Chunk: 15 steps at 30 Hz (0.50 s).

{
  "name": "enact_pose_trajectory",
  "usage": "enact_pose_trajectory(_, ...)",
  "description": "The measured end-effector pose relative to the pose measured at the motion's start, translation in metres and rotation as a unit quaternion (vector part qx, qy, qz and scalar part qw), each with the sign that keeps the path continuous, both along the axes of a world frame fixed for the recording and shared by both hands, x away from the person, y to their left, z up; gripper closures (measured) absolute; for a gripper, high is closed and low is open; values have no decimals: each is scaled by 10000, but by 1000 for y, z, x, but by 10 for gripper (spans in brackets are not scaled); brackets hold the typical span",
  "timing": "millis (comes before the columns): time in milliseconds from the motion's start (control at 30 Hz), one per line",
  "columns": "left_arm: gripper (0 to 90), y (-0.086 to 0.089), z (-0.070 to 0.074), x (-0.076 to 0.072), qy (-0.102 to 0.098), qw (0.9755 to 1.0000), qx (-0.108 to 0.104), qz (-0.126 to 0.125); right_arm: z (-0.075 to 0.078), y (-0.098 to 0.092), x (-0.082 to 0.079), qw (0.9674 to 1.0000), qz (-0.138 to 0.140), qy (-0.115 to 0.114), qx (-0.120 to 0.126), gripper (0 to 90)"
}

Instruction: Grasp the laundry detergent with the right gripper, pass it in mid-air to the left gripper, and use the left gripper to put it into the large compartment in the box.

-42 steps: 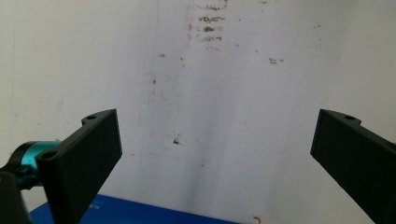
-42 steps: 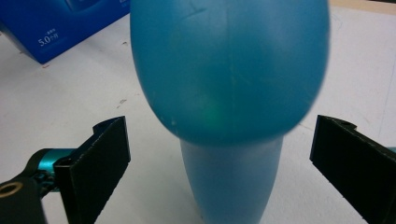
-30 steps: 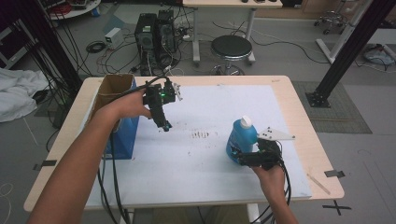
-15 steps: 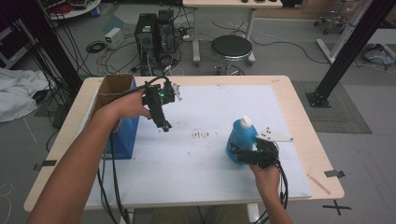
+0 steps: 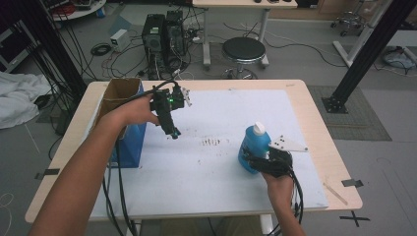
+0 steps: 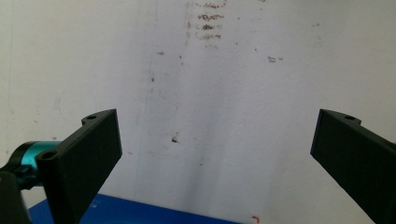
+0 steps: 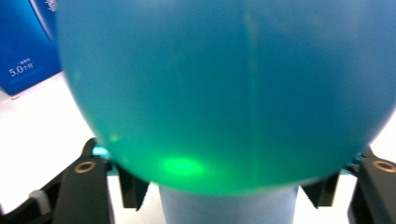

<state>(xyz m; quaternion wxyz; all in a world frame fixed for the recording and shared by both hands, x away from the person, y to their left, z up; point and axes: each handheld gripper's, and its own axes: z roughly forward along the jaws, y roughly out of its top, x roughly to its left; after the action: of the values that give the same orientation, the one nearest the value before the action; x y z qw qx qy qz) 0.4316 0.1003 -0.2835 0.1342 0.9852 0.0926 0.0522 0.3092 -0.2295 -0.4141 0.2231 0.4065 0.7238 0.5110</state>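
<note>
A blue bottle [image 5: 253, 142] with a white cap stands upright on the white mat, right of centre. My right gripper [image 5: 256, 162] is at its base from the near side, one jaw on each side of it. In the right gripper view the bottle [image 7: 224, 93] is very close and the jaws stand wide at its lower edges, so the gripper [image 7: 229, 186] is open around it. My left gripper [image 5: 173, 132] hangs in the air over the mat's left part and points down. Its jaws are wide open with nothing between them [image 6: 215, 135].
A tall blue box [image 5: 129, 142] with an open cardboard top stands at the mat's left edge, just left of my left hand; it also appears as the blue box [image 7: 28, 46] and the blue edge [image 6: 140, 215]. Brown smudges [image 5: 211, 141] mark the mat's middle. The table edge [image 5: 339, 162] is close on the right.
My right gripper has edged slightly closer in on the bottle's base. The left gripper and the bottle have stayed where they were.
</note>
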Motion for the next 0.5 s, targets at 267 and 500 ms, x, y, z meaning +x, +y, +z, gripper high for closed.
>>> enact_pose_trajectory(267, 19, 0, 0, 0, 8, 10000, 10, -1, -1, 1, -1, 9999, -75, -85, -72, 345)
enact_pose_trajectory(500, 19, 1, 0, 1, 3, 10000, 13, -13, 0, 4, -3, 9996, -58, -231, -149, 428)
